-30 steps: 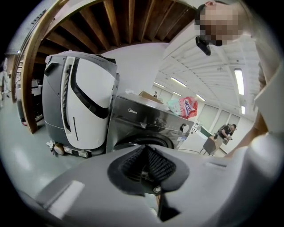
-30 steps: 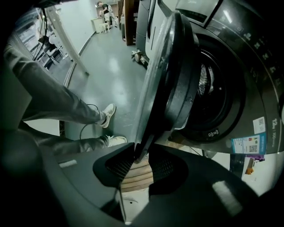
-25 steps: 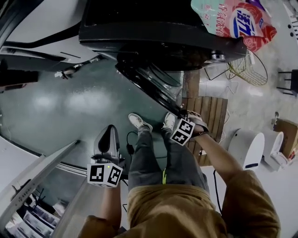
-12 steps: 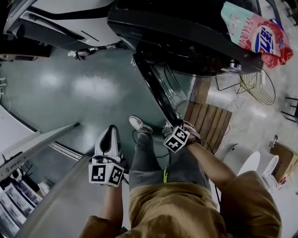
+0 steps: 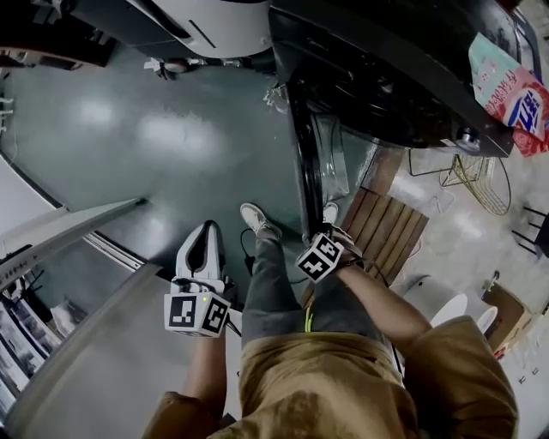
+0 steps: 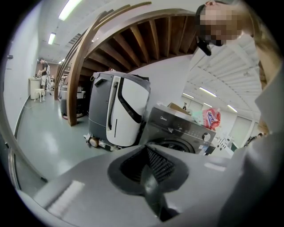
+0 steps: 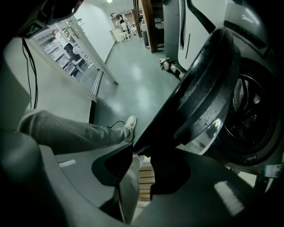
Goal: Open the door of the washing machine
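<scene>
The dark washing machine (image 5: 386, 77) stands at the top right of the head view, and its round glass door (image 5: 319, 163) is swung far out from the drum. My right gripper (image 5: 324, 244) points steeply down at the door's near edge. In the right gripper view the black door (image 7: 204, 84) rises from the jaws of that gripper (image 7: 141, 153), which grip its lower rim, beside the open drum (image 7: 253, 119). My left gripper (image 5: 206, 230) hangs over the green floor to the left of the person's legs, shut and holding nothing. The left gripper (image 6: 148, 170) faces the machine (image 6: 182, 133).
A white and dark floor machine (image 5: 214, 21) stands left of the washer. A detergent bag (image 5: 515, 81) lies on the washer's top. A wire basket (image 5: 476, 180) and a wooden slat platform (image 5: 390, 236) are to the right. A grey rail (image 5: 69, 240) runs along the left.
The door has swung further open, from slanted to nearly square to the washer's front. My right gripper went with its edge. The left gripper moved little in the view.
</scene>
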`<state>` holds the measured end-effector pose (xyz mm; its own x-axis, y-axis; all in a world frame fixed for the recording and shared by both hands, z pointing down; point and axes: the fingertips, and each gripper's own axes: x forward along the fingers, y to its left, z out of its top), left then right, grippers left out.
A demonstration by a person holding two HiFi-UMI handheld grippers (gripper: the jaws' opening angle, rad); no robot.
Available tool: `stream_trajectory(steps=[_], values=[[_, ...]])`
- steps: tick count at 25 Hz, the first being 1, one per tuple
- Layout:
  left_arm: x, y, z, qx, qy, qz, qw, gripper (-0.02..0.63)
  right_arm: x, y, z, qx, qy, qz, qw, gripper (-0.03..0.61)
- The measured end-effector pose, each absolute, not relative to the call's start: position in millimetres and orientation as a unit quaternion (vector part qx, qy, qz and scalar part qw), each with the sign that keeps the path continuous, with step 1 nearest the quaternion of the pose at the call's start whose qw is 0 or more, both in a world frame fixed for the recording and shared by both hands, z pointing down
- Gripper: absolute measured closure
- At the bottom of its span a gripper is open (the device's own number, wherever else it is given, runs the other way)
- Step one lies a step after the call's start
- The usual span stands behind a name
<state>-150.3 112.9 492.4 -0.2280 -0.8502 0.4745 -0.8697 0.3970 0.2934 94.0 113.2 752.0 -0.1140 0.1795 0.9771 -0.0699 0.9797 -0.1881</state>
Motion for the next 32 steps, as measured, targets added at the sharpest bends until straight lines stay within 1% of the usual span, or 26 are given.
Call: stream_trajectory(steps=[7, 14, 19, 25, 28, 32], values=[[-186, 141, 496, 0.532, -0.794, 0.003, 0.295, 0.554, 45, 148, 749, -0.062, -0.746, 0.083, 0.658, 0.457], [-223, 172, 500, 0.519, -0.8, -0.001, 0.299, 0.554, -14, 179, 747, -0.068, -0.756, 0.077, 0.647, 0.48], [-247, 191, 500, 0.511, -0.806, 0.001, 0.3, 0.554, -58, 191, 746, -0.073, -0.769, 0.052, 0.633, 0.5], [-277, 206, 499, 0.503, -0.811, 0.001, 0.298, 0.554, -104, 203, 745, -0.098, -0.779, 0.02, 0.619, 0.5], [-289, 212, 501, 0.5, -0.813, -0.002, 0.299, 0.554, -127, 198, 745, -0.09, -0.789, 0.014, 0.608, 0.499], [-301, 214, 504, 0.499, -0.814, -0.005, 0.299, 0.554, -162, 164, 745, -0.058, -0.805, 0.004, 0.59, 0.503]])
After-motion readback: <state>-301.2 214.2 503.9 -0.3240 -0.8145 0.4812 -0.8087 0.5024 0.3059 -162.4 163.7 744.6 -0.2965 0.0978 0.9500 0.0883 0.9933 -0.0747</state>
